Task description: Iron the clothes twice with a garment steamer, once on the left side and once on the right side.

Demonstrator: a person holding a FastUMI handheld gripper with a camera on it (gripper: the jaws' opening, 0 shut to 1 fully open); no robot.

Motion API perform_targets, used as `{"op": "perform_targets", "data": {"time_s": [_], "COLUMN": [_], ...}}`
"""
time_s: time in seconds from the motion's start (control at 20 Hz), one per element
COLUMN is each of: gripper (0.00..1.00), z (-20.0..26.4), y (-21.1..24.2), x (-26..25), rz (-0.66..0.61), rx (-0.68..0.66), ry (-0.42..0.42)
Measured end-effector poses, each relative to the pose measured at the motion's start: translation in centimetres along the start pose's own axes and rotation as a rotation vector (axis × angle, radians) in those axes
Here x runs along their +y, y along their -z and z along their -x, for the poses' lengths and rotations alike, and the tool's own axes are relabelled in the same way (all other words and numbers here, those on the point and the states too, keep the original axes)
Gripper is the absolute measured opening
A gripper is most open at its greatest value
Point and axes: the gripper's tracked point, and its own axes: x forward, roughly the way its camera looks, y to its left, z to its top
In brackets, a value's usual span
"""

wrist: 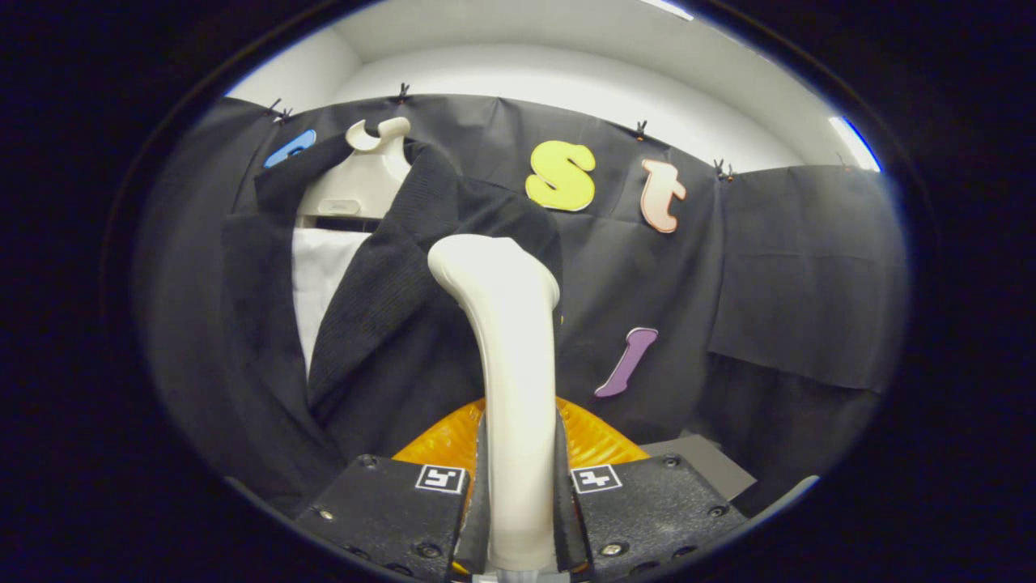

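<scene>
Gripper view: gripper [518, 518] clamped on both sides of the garment steamer [510, 356] handle, its cream head raised before the dark jacket [380, 340] on a pale hanger [364, 174]. Risk: the smooth, tapered handle could twist between the fingers, tilting the head off the cloth. An orange object [453, 441] lay below.

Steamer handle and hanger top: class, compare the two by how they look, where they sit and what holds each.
1. The steamer handle is a long, upright, slightly bent stalk; the hanger top is a short, broad shoulder piece with a hook.
2. The steamer handle sits clamped between the tongs; the hanger top stands beyond them, untouched.
3. The dark jacket drapes over the hanger top; the steamer handle is bare.
Both are pale, smooth plastic.
</scene>
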Motion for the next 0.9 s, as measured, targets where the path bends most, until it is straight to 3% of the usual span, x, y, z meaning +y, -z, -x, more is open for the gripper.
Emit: {"op": "perform_targets", "data": {"time_s": [0.9], "gripper": [0.34], "z": [1.6], "y": [7.8], "x": [2.0], "rz": [0.057], "rx": [0.071], "ry": [-0.016]}}
